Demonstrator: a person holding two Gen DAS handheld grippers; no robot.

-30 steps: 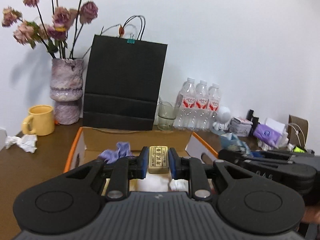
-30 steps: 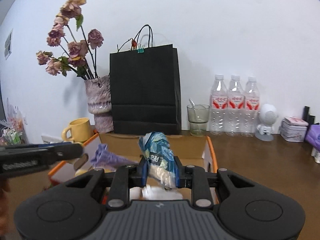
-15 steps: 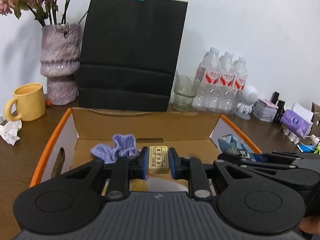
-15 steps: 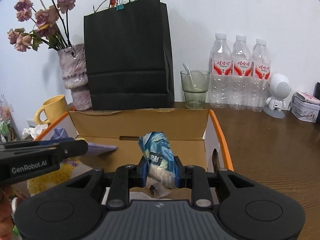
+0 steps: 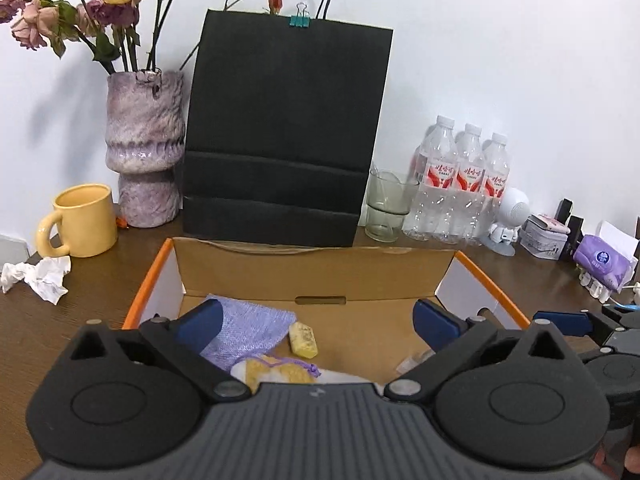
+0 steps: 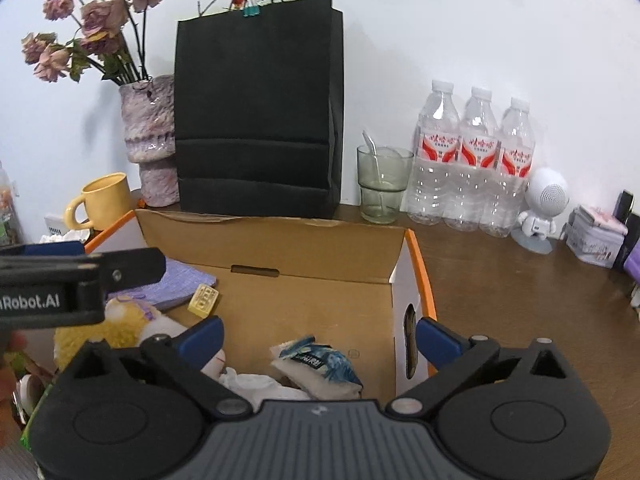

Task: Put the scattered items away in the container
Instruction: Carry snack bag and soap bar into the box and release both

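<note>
The cardboard box (image 5: pixel 312 276) with orange-edged side walls sits open in the lower middle of both views, its tall back flap standing just in front of a black paper bag (image 5: pixel 280 136). On its floor, the small yellow block (image 5: pixel 303 334) lies left of centre in the left wrist view, just beside the lilac pouch (image 5: pixel 248 330); a yellow plush toy (image 5: pixel 276 372) shows at the near edge. In the right wrist view a blue-and-white snack packet (image 6: pixel 320 364) lies low on the box floor, next to crumpled white wrapping (image 6: pixel 256 386). The centre and right of the box floor are bare cardboard, leaving open room there.

The left gripper (image 5: pixel 316 320) has its blue fingers (image 5: pixel 200 322) spread wide over the box, having just been opening, with nothing pressed between them; the block lies free below. The right gripper (image 6: pixel 318 334) likewise has just been opening and stands wide, the packet loose beneath it. Its right finger hangs close to the box's right wall with the hand-hole.

Outside the box, the brown bench (image 6: pixel 500 300) is open to the right. Along the back wall stand a vase of dried roses (image 5: pixel 144 168), a yellow mug (image 5: pixel 82 220), a glass (image 6: pixel 382 184) and three water bottles (image 6: pixel 474 160). Crumpled tissue (image 5: pixel 38 276) lies at the left edge.
</note>
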